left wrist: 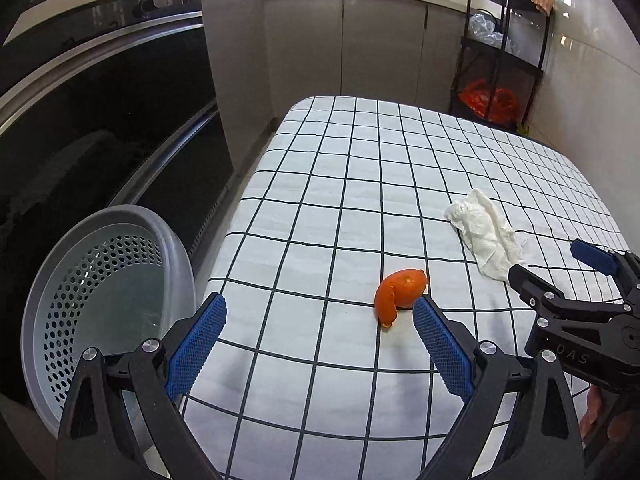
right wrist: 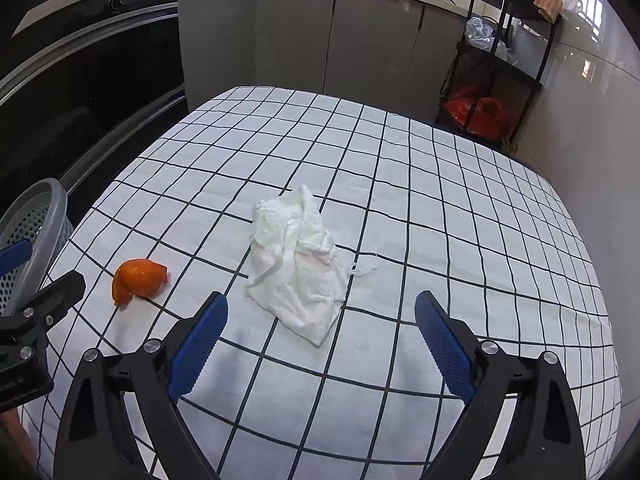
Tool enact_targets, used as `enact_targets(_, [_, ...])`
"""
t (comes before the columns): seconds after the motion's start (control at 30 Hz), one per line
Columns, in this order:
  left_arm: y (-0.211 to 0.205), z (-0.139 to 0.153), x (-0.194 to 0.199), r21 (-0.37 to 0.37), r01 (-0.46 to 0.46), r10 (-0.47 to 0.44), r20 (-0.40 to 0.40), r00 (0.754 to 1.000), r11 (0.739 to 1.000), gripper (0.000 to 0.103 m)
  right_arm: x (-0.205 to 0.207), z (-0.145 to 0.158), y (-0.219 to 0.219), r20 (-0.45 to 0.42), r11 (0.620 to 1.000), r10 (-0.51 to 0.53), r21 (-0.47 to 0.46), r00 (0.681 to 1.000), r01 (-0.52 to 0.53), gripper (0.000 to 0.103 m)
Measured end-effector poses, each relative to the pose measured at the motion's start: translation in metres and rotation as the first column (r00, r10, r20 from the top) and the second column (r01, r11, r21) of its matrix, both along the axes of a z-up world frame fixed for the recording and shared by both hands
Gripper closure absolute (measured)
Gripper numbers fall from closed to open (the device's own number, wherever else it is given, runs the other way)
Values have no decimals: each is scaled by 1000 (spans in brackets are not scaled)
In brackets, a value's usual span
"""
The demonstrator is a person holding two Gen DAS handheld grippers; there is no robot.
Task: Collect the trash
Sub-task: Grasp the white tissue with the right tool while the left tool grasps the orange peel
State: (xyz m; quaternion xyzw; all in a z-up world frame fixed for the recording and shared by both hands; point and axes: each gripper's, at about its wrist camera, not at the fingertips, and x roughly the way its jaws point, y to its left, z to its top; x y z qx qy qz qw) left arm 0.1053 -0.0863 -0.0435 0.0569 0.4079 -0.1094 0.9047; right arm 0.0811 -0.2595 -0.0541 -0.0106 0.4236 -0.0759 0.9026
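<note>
Two hand-held grippers are hovering over a bench covered with a white cloth with a dark grid pattern point(right wrist: 400, 184). The left hand-held gripper point(left wrist: 320, 314) is standing with its blue textured pads wide apart, holding nothing; a curled piece of orange peel point(left wrist: 400, 294) is lying on the cloth just beside its right fingertip, whether touching I cannot tell. The right hand-held gripper point(right wrist: 321, 312) is also standing wide open and empty, its pads either side of the near end of a crumpled white paper tissue point(right wrist: 298, 264) lying on the cloth ahead of it, not touching it. In the right wrist view the peel is sitting well to the left of the tissue, near the bench's left edge. A grey perforated plastic basket point(left wrist: 104, 276) is sitting off the bench's left edge, just beside the left hand-held gripper. A black metal shelf rack point(right wrist: 504, 60) with red bags is standing beyond the far right corner of the bench.
</note>
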Motion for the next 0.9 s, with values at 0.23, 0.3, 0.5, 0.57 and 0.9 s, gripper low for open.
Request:
enact_targets(0.23, [-6,-10,14,-2,-17,17,-31,999,1000,10,23,-7,-10,-28,994,15,111,999,-11,13])
enact_targets(0.3, [-5,-12,17,0,-23,23,-35,999,1000,10,30,-10,-12,-40,993,14,119,999,-9,13])
enact_targets(0.5, [-3,-11,21,-6,-45,45,-32,998,999,10,43,-20,-14,-66,994,-14,111,998,22,13])
enact_targets(0.57, [-3,-12,22,-8,-45,45,-36,998,999,10,47,-24,-14,-80,992,-21,119,997,31,13])
enact_targets(0.9, [-8,-13,18,-2,-12,12,-33,999,1000,10,47,-23,-10,-75,994,1,109,997,7,75])
